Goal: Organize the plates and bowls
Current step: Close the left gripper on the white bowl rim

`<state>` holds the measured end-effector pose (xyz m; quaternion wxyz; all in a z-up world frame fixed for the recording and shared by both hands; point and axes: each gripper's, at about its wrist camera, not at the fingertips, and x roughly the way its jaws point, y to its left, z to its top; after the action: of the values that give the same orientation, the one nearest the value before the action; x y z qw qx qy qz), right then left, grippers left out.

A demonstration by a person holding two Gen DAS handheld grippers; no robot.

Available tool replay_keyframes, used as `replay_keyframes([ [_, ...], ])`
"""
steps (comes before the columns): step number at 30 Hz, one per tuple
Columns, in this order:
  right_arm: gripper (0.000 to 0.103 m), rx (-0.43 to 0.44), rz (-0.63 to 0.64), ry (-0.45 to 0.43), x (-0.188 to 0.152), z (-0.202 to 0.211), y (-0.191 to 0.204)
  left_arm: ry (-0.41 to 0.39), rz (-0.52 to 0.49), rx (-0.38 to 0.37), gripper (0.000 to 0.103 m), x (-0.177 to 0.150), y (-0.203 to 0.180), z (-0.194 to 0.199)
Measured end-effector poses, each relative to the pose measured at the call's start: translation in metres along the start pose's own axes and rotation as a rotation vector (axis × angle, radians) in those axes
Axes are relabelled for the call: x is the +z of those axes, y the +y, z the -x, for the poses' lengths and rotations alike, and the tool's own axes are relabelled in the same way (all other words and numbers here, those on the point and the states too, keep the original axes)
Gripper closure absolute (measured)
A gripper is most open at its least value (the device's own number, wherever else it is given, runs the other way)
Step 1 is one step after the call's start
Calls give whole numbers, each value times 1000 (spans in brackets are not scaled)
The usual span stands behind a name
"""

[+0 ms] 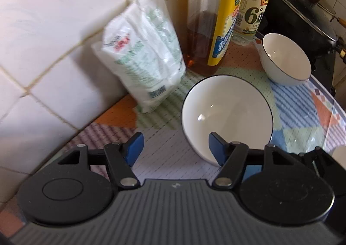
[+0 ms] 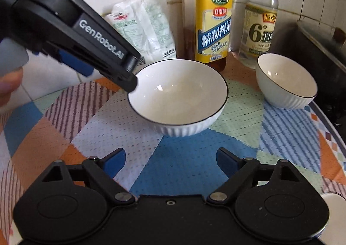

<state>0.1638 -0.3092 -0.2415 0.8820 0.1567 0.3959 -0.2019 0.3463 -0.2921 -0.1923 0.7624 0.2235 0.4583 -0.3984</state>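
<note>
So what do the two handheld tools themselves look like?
Both are matte black plastic with blue finger pads, round black side discs and silver pivot pins. The left tool carries white "GenRobot.AI" lettering; its body looks grey and ribbed in its own camera. The right tool looks alike. No cables or sleeves visible.

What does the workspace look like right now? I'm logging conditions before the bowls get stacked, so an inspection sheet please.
Surface: patchwork-pattern mat covering the counter.
Job's things: large white bowl tilted, its rim at the left gripper's tip; small white bowl upright, apart, to its right; another white rim at the edge, unclear what.
Clutter: white salt bag leaning on the tiled wall; cooking wine bottle; vinegar bottle.
Grippers: left gripper open, one finger inside the large bowl's rim; right gripper open, empty, short of the bowl.
Cables: nothing seen.
Surroundings: white tiled wall; black lidded wok at right.
</note>
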Motion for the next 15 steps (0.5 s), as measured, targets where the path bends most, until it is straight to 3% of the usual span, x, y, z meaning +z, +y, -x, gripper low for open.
replay_keyframes([
  [2,10,8,-20,7,5,-7,-3,15,17,-13,46,3,-1,-12],
  [7,10,11,-7,15,15,-20,-6,62,5,0,76,1,-6,-34],
  [12,10,6,58,10,18,-25,0,67,16,-33,90,-3,-7,-39],
  [15,10,-2,90,15,21,-28,4,66,-1,-22,91,-4,-11,-36],
])
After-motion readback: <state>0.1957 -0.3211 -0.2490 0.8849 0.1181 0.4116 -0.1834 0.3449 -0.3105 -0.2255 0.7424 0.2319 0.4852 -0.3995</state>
